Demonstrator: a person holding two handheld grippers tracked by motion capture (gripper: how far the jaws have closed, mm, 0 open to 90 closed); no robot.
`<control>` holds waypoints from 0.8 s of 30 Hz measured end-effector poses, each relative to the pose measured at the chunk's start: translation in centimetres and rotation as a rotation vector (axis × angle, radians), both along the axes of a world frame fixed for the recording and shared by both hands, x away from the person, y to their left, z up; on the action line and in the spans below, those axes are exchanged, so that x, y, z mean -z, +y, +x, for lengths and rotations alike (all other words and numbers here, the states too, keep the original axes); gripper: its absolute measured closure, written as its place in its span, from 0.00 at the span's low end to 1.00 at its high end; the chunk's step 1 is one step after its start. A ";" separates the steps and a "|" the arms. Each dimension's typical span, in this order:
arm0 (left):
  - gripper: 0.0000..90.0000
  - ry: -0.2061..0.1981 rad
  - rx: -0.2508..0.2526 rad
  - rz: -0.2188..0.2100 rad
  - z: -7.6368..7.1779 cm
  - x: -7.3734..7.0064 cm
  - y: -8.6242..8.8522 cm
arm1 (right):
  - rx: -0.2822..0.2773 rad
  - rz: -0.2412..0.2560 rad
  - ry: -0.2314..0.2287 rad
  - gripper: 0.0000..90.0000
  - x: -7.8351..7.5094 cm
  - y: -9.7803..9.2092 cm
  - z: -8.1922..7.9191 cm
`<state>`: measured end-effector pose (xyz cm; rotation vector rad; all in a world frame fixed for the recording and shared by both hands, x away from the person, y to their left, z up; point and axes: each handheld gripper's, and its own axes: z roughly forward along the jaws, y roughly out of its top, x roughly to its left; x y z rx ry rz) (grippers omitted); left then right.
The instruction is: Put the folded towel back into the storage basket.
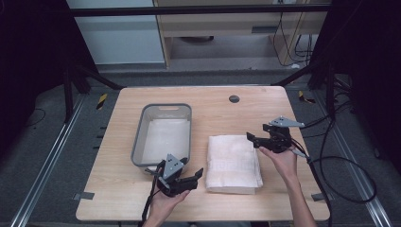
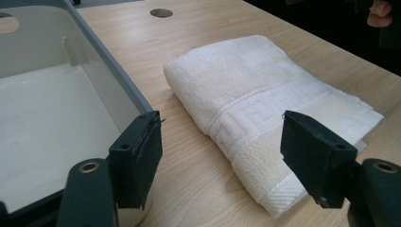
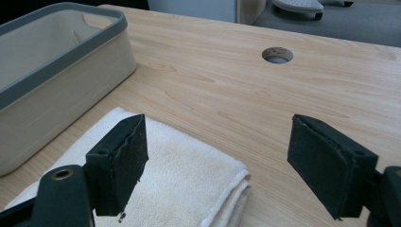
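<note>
Towel (image 1: pixel 234 163) lies folded on the tabletop (image 1: pixel 217 109), right of the grey bin (image 1: pixel 163 134). Left gripper (image 1: pixel 199 175) and right gripper (image 1: pixel 251 138) flank it, fingers wide

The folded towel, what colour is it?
White, with a woven key-pattern band across the towel; the left gripper view shows it best.

table (image 1: pixel 123 198): light wood | cable hole (image 1: pixel 234 99): far edge | cabinet (image 1: pixel 227 23): behind table
</note>
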<state>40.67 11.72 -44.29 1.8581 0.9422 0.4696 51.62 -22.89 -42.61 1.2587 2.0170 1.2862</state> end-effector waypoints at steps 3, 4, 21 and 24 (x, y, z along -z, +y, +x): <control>0.33 0.002 0.007 0.003 -0.2 0.2 -0.3 | -0.004 -0.003 0.000 0.23 0.1 0.1 0.0; 0.33 -0.001 0.009 0.004 -0.3 0.2 -0.4 | -0.004 -0.004 0.000 0.23 0.1 0.1 0.0; 0.37 0.020 0.043 0.042 -0.9 1.4 -1.5 | -0.008 -0.017 0.007 0.24 0.3 0.2 0.1; 0.37 0.032 0.052 0.051 -0.9 1.8 -1.8 | -0.009 -0.026 0.016 0.24 0.6 0.4 0.2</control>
